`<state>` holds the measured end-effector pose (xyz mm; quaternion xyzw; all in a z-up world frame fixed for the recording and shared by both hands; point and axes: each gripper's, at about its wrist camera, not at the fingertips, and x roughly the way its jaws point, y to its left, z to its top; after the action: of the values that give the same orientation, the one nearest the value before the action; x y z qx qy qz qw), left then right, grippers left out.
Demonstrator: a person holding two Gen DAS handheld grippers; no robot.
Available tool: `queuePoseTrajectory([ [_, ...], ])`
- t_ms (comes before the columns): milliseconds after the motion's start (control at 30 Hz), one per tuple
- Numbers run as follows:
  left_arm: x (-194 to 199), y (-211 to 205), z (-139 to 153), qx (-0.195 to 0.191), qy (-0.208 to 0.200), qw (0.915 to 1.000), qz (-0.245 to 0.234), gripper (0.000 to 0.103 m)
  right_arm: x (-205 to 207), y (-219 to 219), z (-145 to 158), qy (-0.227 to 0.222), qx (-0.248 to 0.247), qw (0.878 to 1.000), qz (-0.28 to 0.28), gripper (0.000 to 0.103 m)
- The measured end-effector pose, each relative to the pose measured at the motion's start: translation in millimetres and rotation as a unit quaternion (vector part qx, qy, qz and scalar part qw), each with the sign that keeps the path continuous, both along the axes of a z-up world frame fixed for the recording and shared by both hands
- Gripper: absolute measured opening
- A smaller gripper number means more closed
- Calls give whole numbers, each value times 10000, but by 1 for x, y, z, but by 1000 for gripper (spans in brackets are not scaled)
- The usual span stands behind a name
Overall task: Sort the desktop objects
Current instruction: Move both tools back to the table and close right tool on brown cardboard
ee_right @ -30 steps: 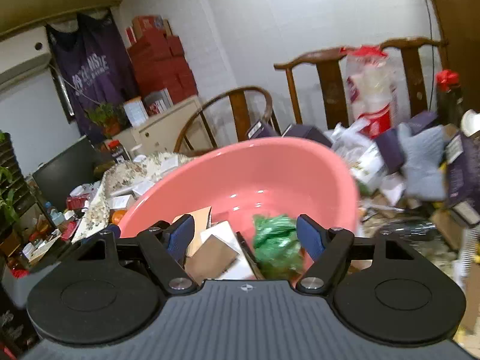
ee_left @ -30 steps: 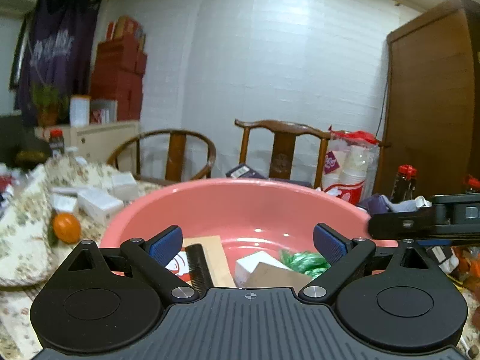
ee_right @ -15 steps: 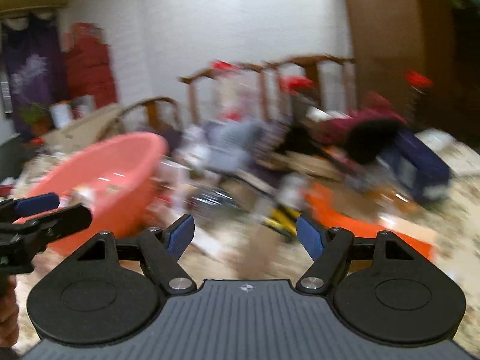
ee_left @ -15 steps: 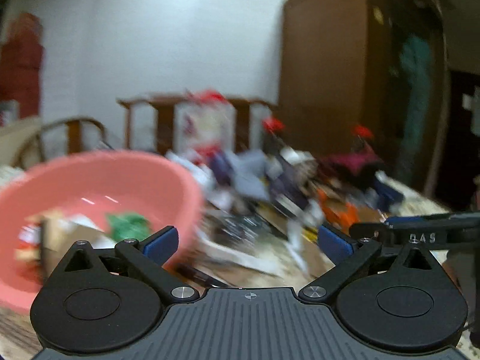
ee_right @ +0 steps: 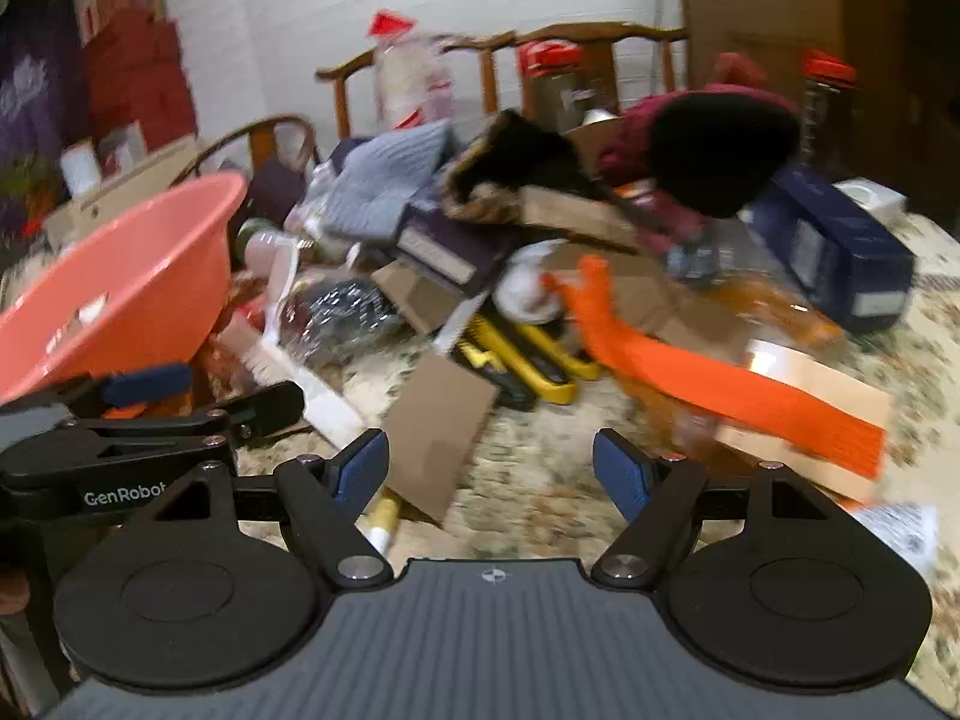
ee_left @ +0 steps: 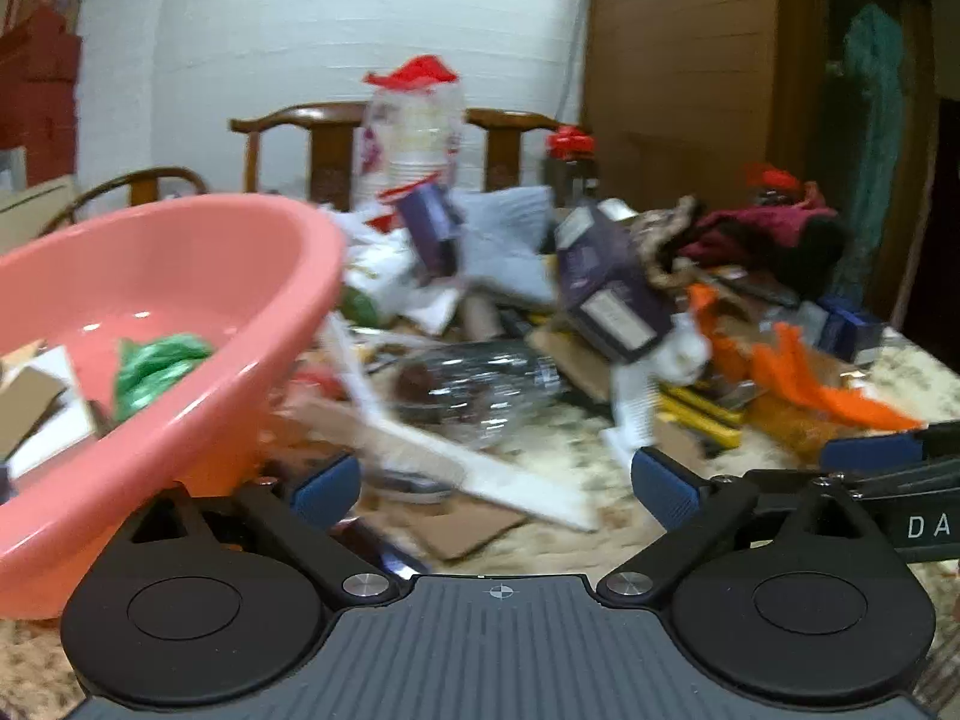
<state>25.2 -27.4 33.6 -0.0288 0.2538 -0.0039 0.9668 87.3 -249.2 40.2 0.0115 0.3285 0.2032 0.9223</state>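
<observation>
A pink basin (ee_left: pixel 198 264) stands at the left with a green bag (ee_left: pixel 156 366) and cardboard pieces inside; the right wrist view also has this basin (ee_right: pixel 132 276). My left gripper (ee_left: pixel 495 483) is open and empty, low over a white brush (ee_left: pixel 480 471) and a crumpled clear plastic bottle (ee_left: pixel 480 384). My right gripper (ee_right: pixel 491 471) is open and empty above a brown cardboard piece (ee_right: pixel 438 426). Beyond it lie a yellow utility knife (ee_right: pixel 528 360) and an orange strip (ee_right: pixel 720 387). The left gripper's fingers (ee_right: pixel 147 385) show at the left of the right wrist view.
A pile of clutter covers the floral tablecloth (ee_right: pixel 540 450): a purple box (ee_left: pixel 612 294), a navy box (ee_right: pixel 840 246), dark clothes (ee_right: pixel 720 150), a grey cloth (ee_right: pixel 390 168). A bagged stack of cups (ee_left: pixel 414 126) and wooden chairs (ee_left: pixel 312 138) stand behind.
Both views have swung right, from over the pink basin to the clutter pile, and dropped closer to the table. Both grippers stay open and empty.
</observation>
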Motion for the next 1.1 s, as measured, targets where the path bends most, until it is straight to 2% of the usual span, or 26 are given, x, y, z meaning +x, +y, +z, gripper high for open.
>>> queuePoseTrajectory([
  [167,9,27,-2,-831,359,9959,56,103,17,14,-7,174,-75,9998,102,79],
  [367,13,34,-5,-1045,505,9932,131,103,35,29,-20,512,104,9984,209,73],
  [400,13,34,-7,-1031,525,9932,140,103,39,32,-23,563,121,9982,189,73],
  [433,14,33,-8,-994,538,9935,147,103,37,34,-24,434,71,9990,106,66],
  [500,14,31,-9,-890,565,9943,161,103,31,41,-24,284,-331,9990,-84,54],
  [567,15,31,-9,-871,569,9944,169,103,23,39,-24,253,-400,9988,-126,49],
  [667,14,31,-10,-888,581,9942,179,103,17,28,-22,269,-240,9991,-213,46],
  [800,15,32,-10,-883,591,9942,192,103,21,10,-16,662,338,9971,-180,43],
  [933,15,32,-10,-872,606,9941,211,103,30,-4,-13,1113,934,9893,-127,44],
  [1100,16,31,-11,-818,607,9945,224,103,20,-11,2,762,999,9920,-145,44],
])
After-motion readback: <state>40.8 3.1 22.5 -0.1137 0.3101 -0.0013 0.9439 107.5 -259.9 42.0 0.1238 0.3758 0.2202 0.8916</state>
